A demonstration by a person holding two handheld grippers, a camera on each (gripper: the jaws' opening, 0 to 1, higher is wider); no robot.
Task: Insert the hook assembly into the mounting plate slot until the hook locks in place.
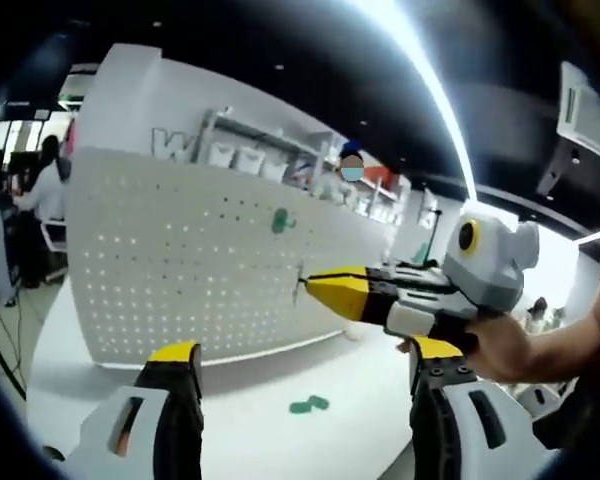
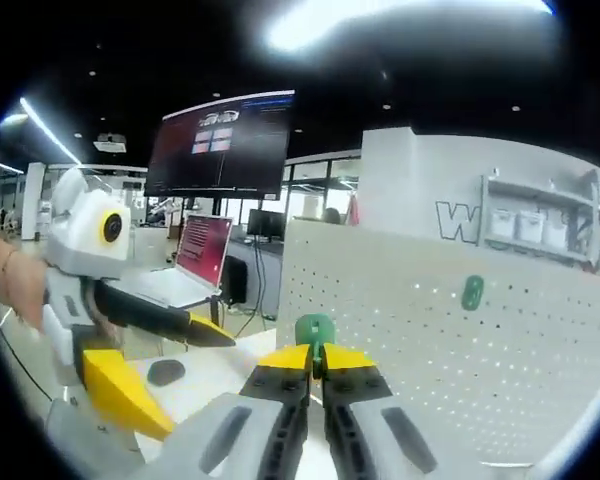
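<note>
Your white pegboard mounting plate [image 1: 180,260] stands upright on the white table [image 1: 310,440], filling the middle of the left gripper view and the right half of the right gripper view [image 2: 460,340]. Your right gripper [image 1: 302,284] reaches in from the right with its yellow tips together at the board's face, clamped on something small and thin. In its own view [image 2: 317,358] the jaws are pinched on a green hook assembly [image 2: 315,330], close before the board. Your left gripper [image 1: 305,365] hangs back, jaws wide apart, holding nothing. One green hook [image 1: 281,221] already sits on the board, and two green pieces [image 1: 308,405] lie on the table.
</note>
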